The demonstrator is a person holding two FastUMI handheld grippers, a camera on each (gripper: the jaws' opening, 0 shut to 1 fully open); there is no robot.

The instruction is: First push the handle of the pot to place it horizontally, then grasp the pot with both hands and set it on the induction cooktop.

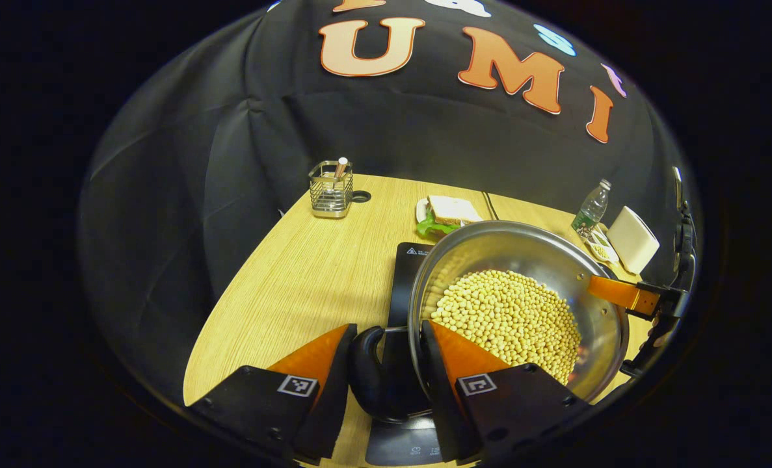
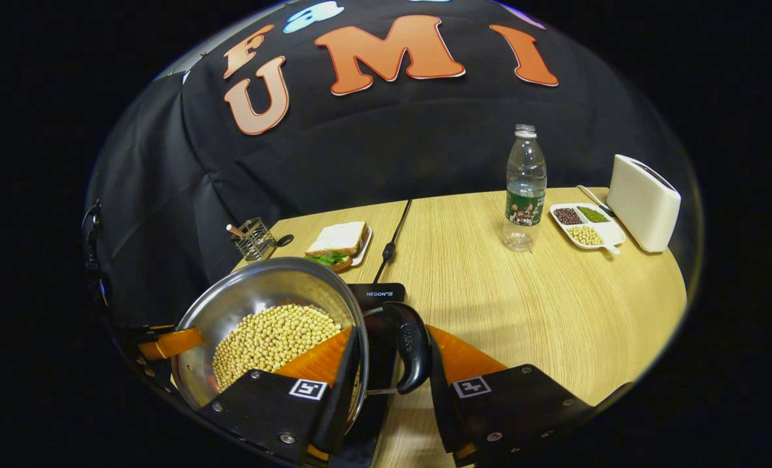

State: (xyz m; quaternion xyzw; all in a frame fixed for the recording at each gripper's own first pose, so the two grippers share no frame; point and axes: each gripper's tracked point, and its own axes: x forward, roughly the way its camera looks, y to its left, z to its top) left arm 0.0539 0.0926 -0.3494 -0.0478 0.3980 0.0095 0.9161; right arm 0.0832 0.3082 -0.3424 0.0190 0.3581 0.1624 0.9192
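The round stainless-steel pot (image 1: 516,305), filled with pale yellow soybeans (image 1: 509,322), is held up between the two grippers over the flat black induction cooktop (image 1: 408,273), which lies on the light wooden tabletop (image 1: 307,273) near its front edge. The left gripper (image 1: 386,354) has its fingers set around the pot's black loop handle (image 1: 369,374), one inside the rim and one outside the loop; whether they press it I cannot tell. In the right gripper view the right gripper (image 2: 389,354) likewise brackets the opposite black loop handle (image 2: 412,348), fingers narrow about it, contact unclear.

The handle-pushing step looks done; the step in hand seems to be the two-handed carry and set-down. The next move calls for lowering both sides evenly, keeping the pot level so no beans spill, and centring its base on the cooktop's glass before letting go.

Toward the back edge stand a white-bread sandwich with green lettuce on a plate (image 2: 337,242) and a black power cord (image 2: 389,244), close behind the cooktop. The clear plastic water bottle (image 2: 524,188) stands well apart, with open tabletop between.
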